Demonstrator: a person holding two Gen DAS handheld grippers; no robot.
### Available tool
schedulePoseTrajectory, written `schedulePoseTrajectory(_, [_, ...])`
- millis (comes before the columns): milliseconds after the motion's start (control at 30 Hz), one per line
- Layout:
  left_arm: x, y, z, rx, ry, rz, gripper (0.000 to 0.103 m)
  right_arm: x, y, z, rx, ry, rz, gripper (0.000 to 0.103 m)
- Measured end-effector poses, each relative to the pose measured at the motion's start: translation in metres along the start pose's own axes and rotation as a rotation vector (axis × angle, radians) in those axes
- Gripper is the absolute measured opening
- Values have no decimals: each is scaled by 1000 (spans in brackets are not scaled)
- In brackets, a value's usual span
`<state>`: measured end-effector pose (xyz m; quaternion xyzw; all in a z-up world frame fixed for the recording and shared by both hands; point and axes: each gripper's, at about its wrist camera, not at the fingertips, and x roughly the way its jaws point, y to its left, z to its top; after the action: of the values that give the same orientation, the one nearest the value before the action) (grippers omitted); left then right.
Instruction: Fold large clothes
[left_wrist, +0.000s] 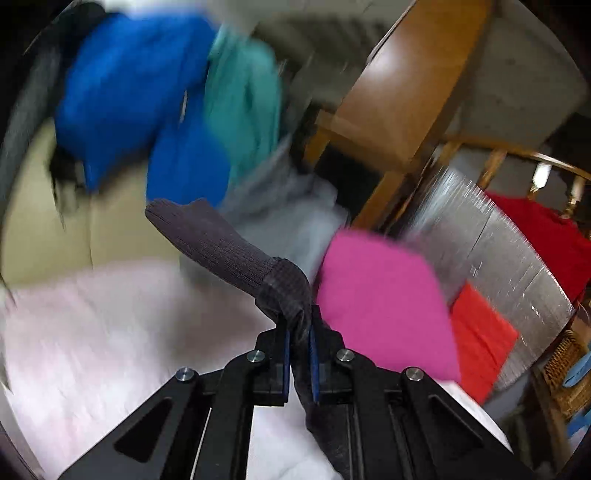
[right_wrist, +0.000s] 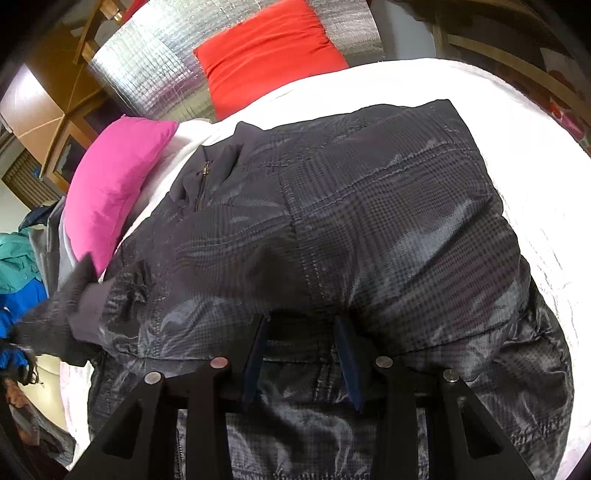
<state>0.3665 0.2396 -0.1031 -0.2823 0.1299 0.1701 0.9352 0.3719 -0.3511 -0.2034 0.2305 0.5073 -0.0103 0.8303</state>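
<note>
Two tools work one dark plaid jacket (right_wrist: 351, 221) spread on the bed (right_wrist: 535, 166). Left tool (left_wrist: 299, 343) is clamped on its knit cuff (left_wrist: 214, 236), apparently mid-swing; right tool (right_wrist: 301, 354), jaws apart, presses the jacket body. Next: lay the sleeve across.

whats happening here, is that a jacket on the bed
Yes. A dark plaid jacket lies spread on a white bed, and a person is folding it with a gripper in each hand. The left gripper is shut on the sleeve's knit cuff, holding it up off the bed. The right gripper is open, its fingers pressed against the jacket's body. A pink pillow and a red pillow sit at the bed's far end. The left view is blurred.
</note>
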Motion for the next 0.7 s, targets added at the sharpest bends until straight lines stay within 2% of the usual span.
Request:
schedulePoseTrajectory(67, [-24,-13,7,35,-83,-22,9,-1,-2,0,6,0,7,41])
schedulePoseTrajectory(133, [-35,-30,6,85,-106,-71,9,-1,-3,-1,13,1,14,41])
schedulePoseTrajectory(267, [-23,-76,-18,214,-19,-154,9,-2,-9,0,51,6,45,41])
schedulePoseTrajectory(533, [-5,-167,-114,475,207,-311,9,-5,-30,5,173,35,160,41])
schedulePoseTrajectory(600, [-6,-181,-133,511,244,-343,9,-9,-36,7,206,29,191,42])
schedulePoseTrajectory(700, [-17,-207,-170,599,292,-428,9,-16,-45,12,230,5,201,43])
